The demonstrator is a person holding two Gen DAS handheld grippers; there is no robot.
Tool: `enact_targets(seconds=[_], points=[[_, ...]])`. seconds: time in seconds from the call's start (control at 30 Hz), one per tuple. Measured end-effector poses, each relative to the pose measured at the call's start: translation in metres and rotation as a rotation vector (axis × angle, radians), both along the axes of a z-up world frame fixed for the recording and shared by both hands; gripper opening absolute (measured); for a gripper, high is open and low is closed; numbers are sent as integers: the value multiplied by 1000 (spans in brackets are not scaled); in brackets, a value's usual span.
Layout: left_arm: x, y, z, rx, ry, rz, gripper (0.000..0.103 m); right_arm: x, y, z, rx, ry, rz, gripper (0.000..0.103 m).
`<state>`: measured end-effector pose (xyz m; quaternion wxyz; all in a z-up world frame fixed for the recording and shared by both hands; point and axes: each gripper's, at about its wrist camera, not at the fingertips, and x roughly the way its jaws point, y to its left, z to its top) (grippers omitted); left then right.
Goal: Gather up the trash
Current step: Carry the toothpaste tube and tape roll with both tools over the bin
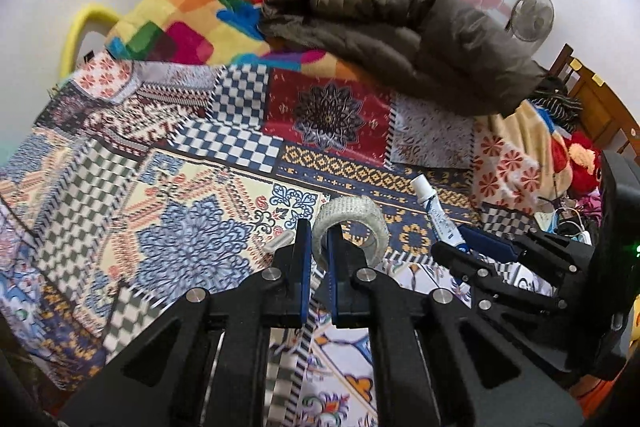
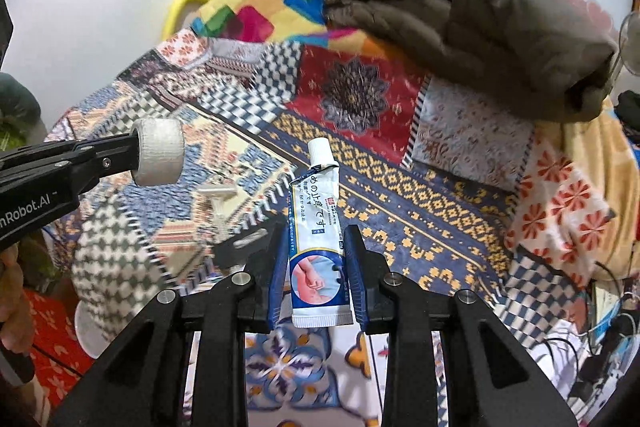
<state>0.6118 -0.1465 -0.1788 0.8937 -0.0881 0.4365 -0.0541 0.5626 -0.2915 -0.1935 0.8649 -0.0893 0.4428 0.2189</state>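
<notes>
The left hand-held gripper (image 1: pixel 319 247) has its blue pads pressed together on the wall of a white tape roll (image 1: pixel 352 233), which sticks up from the fingertips, clear of the bed (image 1: pixel 224 155). In the right wrist view the same roll sits at nine o'clock on the end of that gripper. The right hand-held gripper (image 2: pixel 316 247) pinches a white-and-blue ointment tube (image 2: pixel 316 239) by its flat lower half, its white cap pointing to twelve o'clock above the patchwork bedspread (image 2: pixel 400 167). A small pale object (image 2: pixel 218 193), too blurred to identify, lies on the bedspread at about ten o'clock from the tube. A brown padded jacket (image 1: pixel 400 27) lies over a bright blanket (image 1: pixel 180 23) at twelve o'clock.
</notes>
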Motion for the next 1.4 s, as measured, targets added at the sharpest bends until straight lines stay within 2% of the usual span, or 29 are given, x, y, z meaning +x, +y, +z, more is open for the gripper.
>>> enact_targets(seconds=[0.4,0.63,1.03,1.4], points=[[-86,31,71,10,-72,47,6,-73,22,79,37,-97,21,26],[-144,64,97,15,-99,109,6,-123,51,115,63,-149,73,26],[-247,132,121,39,-140,225,6,-207,115,132,104,-162,186,26],[-341,211,117,48,-140,355,6,-278,186,120,120,-117,314,26]])
